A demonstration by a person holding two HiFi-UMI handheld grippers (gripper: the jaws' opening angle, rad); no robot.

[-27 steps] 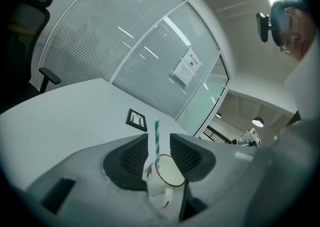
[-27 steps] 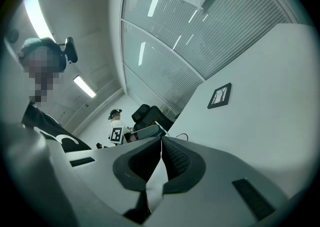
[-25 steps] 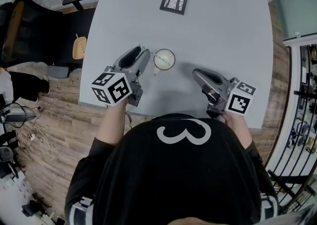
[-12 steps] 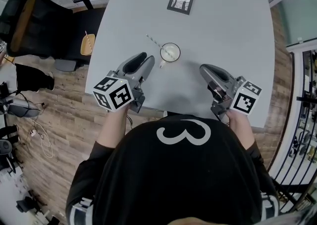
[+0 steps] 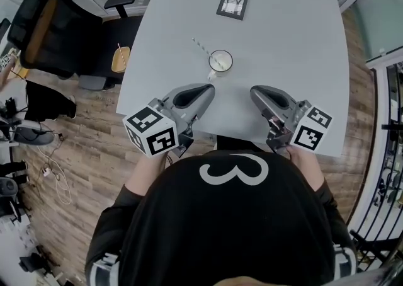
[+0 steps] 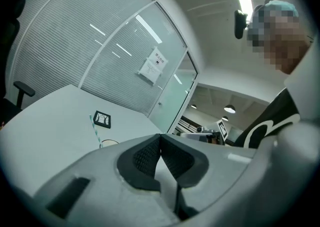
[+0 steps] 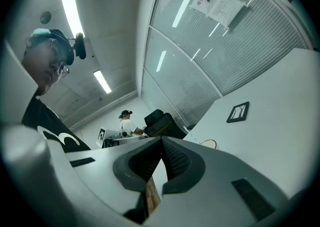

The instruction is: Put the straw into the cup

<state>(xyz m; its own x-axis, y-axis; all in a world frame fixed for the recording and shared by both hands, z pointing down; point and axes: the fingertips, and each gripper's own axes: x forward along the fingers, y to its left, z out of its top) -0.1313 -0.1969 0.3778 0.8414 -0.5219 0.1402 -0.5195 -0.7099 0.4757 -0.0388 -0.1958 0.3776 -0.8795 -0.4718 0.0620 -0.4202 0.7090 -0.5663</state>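
A white cup (image 5: 220, 61) stands on the grey table (image 5: 289, 39), with a striped straw (image 5: 200, 46) leaning out of it to the upper left. My left gripper (image 5: 208, 92) hovers below and a little left of the cup, apart from it, jaws shut on nothing. My right gripper (image 5: 254, 94) is lower right of the cup, also shut and empty. In the left gripper view the pads meet at the gripper (image 6: 160, 138); cup rim (image 6: 109, 142) and straw (image 6: 94, 128) lie beyond. In the right gripper view the gripper (image 7: 161, 142) is shut, the cup (image 7: 209, 143) far ahead.
A small framed picture (image 5: 232, 4) lies at the far side of the table. A black office chair (image 5: 56, 33) stands left of the table on the wood floor. The table's near edge runs just under both grippers. Another person (image 7: 126, 121) sits far off.
Both grippers have drawn back from the cup towards the near edge and risen. The left jaws, open beside the cup before, are now shut. The straw stays in the cup.
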